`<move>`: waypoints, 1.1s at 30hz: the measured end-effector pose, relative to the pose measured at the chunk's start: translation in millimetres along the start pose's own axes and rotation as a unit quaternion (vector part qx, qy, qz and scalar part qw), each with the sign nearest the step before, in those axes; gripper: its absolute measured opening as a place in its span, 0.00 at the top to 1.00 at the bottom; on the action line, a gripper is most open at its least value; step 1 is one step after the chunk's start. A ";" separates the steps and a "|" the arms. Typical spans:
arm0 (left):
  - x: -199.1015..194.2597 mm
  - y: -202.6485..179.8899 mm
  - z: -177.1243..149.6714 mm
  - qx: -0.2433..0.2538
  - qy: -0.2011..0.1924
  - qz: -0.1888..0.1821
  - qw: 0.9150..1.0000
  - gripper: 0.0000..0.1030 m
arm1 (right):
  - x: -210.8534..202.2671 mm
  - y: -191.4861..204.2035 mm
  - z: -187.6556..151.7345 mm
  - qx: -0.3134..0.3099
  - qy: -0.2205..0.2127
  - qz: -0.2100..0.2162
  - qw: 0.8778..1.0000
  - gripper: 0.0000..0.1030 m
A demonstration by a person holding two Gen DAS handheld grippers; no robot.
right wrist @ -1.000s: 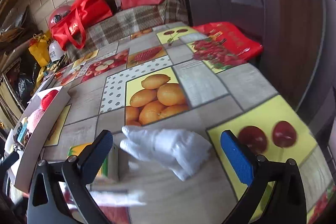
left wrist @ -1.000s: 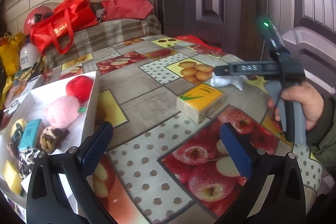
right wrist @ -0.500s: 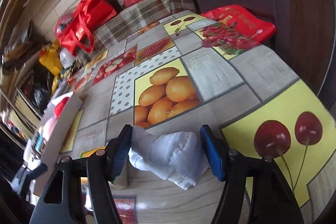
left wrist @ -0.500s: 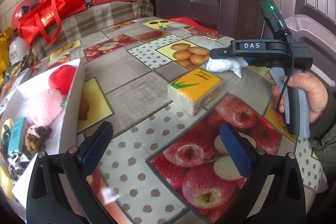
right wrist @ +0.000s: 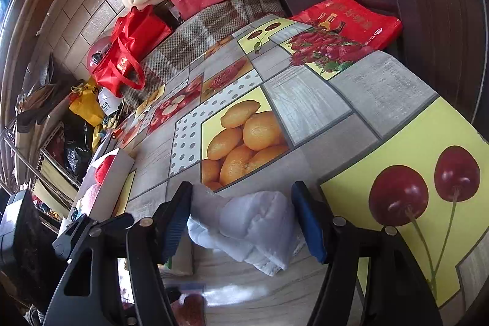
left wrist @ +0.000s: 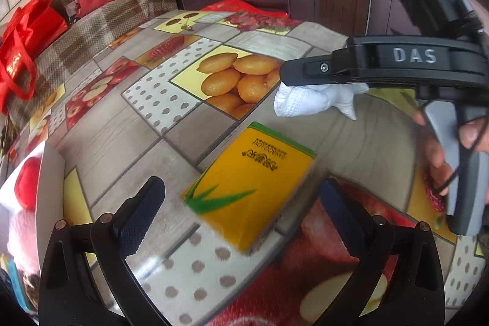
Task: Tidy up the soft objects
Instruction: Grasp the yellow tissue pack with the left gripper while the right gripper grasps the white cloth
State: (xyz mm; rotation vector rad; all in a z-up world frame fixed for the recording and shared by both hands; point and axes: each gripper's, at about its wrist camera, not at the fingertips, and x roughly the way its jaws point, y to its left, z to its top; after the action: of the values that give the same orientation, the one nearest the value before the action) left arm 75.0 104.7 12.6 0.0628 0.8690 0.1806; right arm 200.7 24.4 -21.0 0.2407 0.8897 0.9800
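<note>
My right gripper (right wrist: 241, 222) has its jaws partway in, one either side of the white glove (right wrist: 256, 229), which lies crumpled on the tablecloth (right wrist: 308, 106) just below the printed oranges. Pads look near the cloth, but I can't tell if they're touching it yet, so I'd call it not gripped. The glove's long axis runs roughly across the gap, w/ a loose flap trailing toward the left jaw.

My left gripper (left wrist: 241, 210) is wide apart, holding nothing, w/ the yellow tissue pack (left wrist: 250, 188) dead ahead between the fingers, its long side slanting away to the right (blurry at the near edge). So left is nearer the pack, right the glove.

The white box (left wrist: 50, 188) w/ plush toys sits far left, cut off by the frame; its contents are hard to read.
</note>
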 end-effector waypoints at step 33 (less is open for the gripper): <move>-19.2 10.7 -22.4 -0.071 0.001 -0.037 0.997 0.43 | -9.7 42.7 -34.9 -0.158 0.040 -0.076 0.984 0.14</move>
State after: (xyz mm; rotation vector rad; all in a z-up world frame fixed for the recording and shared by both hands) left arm 44.3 111.3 14.0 -0.1020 0.8561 0.1723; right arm 145.8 33.7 -14.5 -0.1351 0.7991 0.9784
